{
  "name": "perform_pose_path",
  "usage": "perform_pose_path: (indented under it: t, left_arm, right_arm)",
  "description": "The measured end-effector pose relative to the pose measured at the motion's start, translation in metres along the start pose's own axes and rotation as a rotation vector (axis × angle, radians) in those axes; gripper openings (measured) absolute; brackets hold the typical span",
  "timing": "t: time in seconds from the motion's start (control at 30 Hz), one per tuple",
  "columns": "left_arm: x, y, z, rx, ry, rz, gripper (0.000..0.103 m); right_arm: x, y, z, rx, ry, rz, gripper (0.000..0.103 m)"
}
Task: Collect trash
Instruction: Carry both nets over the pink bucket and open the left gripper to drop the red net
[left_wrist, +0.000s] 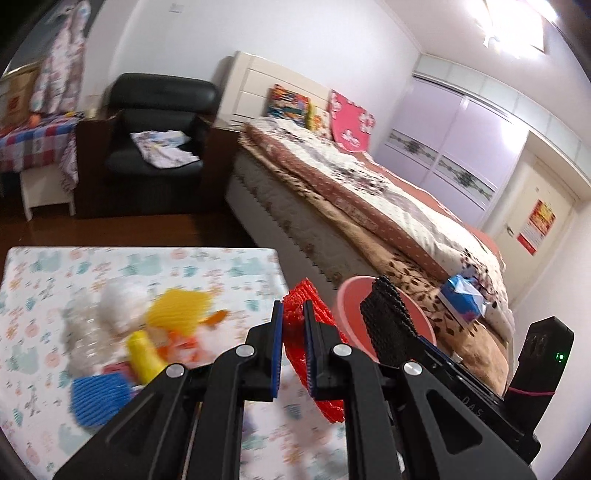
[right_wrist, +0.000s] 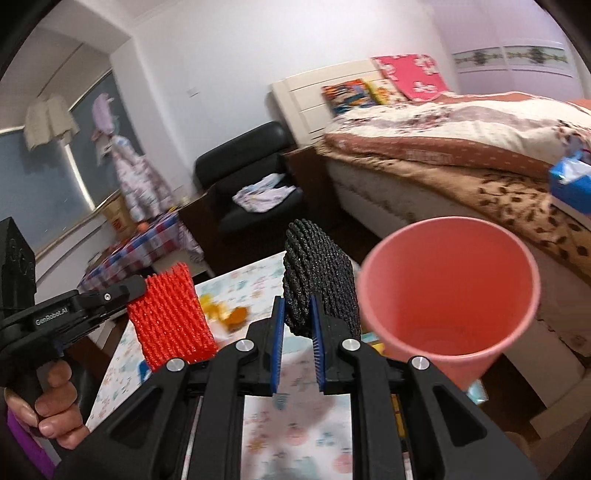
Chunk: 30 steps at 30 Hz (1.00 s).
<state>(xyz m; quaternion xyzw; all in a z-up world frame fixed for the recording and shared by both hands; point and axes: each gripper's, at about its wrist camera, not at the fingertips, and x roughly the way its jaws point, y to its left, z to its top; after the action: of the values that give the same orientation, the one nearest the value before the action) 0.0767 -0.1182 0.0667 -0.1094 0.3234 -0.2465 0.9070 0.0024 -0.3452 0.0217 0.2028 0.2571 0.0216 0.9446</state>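
My left gripper (left_wrist: 293, 314) is shut on a red foam net sleeve (left_wrist: 317, 354), held above the table's right edge; it also shows in the right wrist view (right_wrist: 170, 317). My right gripper (right_wrist: 297, 310) is shut on a black foam net sleeve (right_wrist: 319, 284), also seen in the left wrist view (left_wrist: 388, 317). A pink bin (right_wrist: 450, 291) stands just right of the black sleeve, open side toward me; it shows in the left wrist view (left_wrist: 351, 314) too. More trash lies on the table: a yellow net (left_wrist: 181, 310), white net (left_wrist: 122, 299), blue net (left_wrist: 98, 398).
The table has a patterned cloth (left_wrist: 55, 280). A bed (left_wrist: 369, 206) stands to the right with a blue tissue pack (left_wrist: 463, 299) on it. A black armchair (left_wrist: 159, 125) stands behind, and a checked side table (left_wrist: 33, 140) at far left.
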Motion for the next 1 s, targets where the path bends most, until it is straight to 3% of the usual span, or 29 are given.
perform_pose_path:
  t: [0.2,0.43,0.7,0.8,0.87,1.0]
  left_arm:
    - [0.037,-0.047,0.007,0.065,0.023,-0.041,0.009]
    - [0.082,-0.093,0.005,0.155,0.045,-0.034,0.009]
    - [0.129,-0.114,-0.004,0.180,0.110,-0.019,0.010]
    - [0.141,-0.115,-0.008,0.187,0.124,-0.007,0.016]
    - [0.145,-0.116,-0.009,0.189,0.130,-0.004,0.029]
    - [0.149,-0.117,-0.009,0.194,0.132,-0.004,0.042]
  right_arm:
    - [-0.002,-0.045,0.002,0.079,-0.004,-0.062,0.015]
    - [0.005,-0.088,0.000,0.153,0.015,-0.108,0.015]
    - [0.016,-0.111,-0.001,0.183,0.047,-0.126,0.015]
    - [0.020,-0.115,-0.001,0.189,0.052,-0.132,0.015]
    - [0.022,-0.119,-0.001,0.196,0.051,-0.141,0.015]
    - [0.025,-0.122,-0.001,0.205,0.058,-0.146,0.015]
